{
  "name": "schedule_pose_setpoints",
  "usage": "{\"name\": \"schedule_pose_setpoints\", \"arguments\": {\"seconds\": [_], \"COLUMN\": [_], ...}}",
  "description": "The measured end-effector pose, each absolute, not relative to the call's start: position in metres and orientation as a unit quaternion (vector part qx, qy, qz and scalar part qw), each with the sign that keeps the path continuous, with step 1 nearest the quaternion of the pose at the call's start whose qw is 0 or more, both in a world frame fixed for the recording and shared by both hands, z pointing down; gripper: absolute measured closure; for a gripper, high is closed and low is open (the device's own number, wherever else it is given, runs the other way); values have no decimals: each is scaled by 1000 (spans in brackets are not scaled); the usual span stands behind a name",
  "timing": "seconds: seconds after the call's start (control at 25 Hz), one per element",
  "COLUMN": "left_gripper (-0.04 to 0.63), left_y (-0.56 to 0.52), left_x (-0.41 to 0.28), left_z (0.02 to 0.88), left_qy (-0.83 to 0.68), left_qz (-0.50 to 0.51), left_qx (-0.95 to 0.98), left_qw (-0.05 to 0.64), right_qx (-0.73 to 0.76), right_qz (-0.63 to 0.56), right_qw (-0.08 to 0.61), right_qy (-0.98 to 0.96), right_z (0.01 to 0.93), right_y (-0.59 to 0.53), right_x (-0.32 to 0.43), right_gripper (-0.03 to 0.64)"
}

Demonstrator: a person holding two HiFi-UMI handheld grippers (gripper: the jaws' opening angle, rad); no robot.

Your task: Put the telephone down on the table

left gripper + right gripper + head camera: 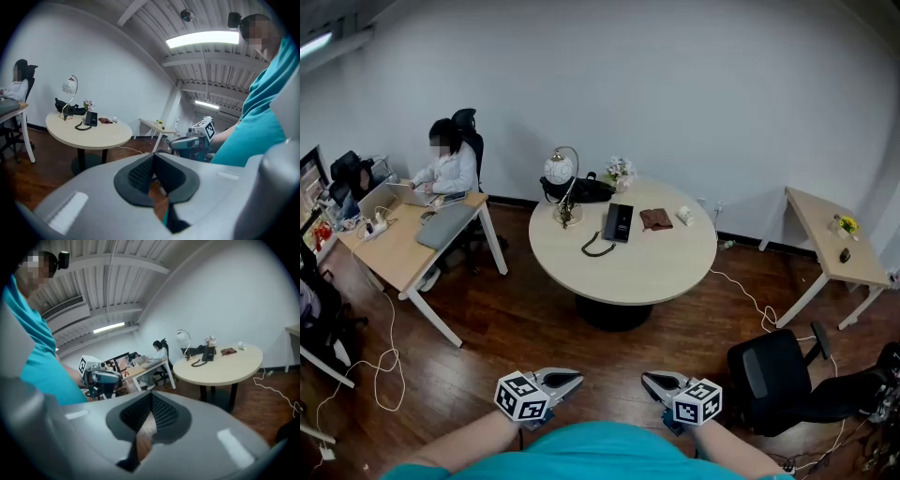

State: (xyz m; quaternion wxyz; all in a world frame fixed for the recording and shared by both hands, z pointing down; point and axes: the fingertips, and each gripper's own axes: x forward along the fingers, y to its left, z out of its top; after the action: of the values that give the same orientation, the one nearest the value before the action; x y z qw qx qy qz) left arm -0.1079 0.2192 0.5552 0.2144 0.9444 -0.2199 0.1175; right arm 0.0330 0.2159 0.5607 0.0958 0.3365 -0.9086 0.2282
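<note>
The left gripper [575,380] is held low in the head view, close in front of the person's teal shirt [581,455]; in the left gripper view its jaws are pressed together at the tips with nothing between them; its marker cube [521,397] sits at the wrist end. The right gripper [648,379] is held just beside it, level with it, tips turned toward the left gripper; in the right gripper view its jaws likewise meet at the tips and pinch nothing. Both grippers are over the dark wooden floor [506,328], well apart from the round table [656,272]. The telephone [619,222] is black and lies on the far half of that table; its cord [597,247] loops on the tabletop just in front of it; whether the handset rests on the base cannot be told. A brown wallet [655,219] lies just to the right of the telephone, and a small white object [684,216] lies beyond the wallet. A desk lamp [562,178], a black bag [581,190] and a small bunch of flowers [620,172] stand along the table's far edge. A seated person [450,164] works at a long desk [403,258] on the left; a black office chair [769,375] stands at lower right; a narrow side desk [825,234] stands against the right wall.
</note>
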Motion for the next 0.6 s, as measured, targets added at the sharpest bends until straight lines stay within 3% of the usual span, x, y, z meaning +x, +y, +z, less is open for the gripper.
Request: {"name": "schedule_pose_setpoints", "arguments": {"seconds": [0.6], "left_gripper": [591], "left_y": [219], "left_x": [-155], "left_z": [549], "left_qy": [-243], "left_qz": [88], "left_qx": [940], "left_qw": [222], "right_qx": [344], "right_qz": [196], "right_qw": [114], "right_qy": [-911], "right_z": [546], "right_y": [217], "right_x": [7], "right_gripper": [615]}}
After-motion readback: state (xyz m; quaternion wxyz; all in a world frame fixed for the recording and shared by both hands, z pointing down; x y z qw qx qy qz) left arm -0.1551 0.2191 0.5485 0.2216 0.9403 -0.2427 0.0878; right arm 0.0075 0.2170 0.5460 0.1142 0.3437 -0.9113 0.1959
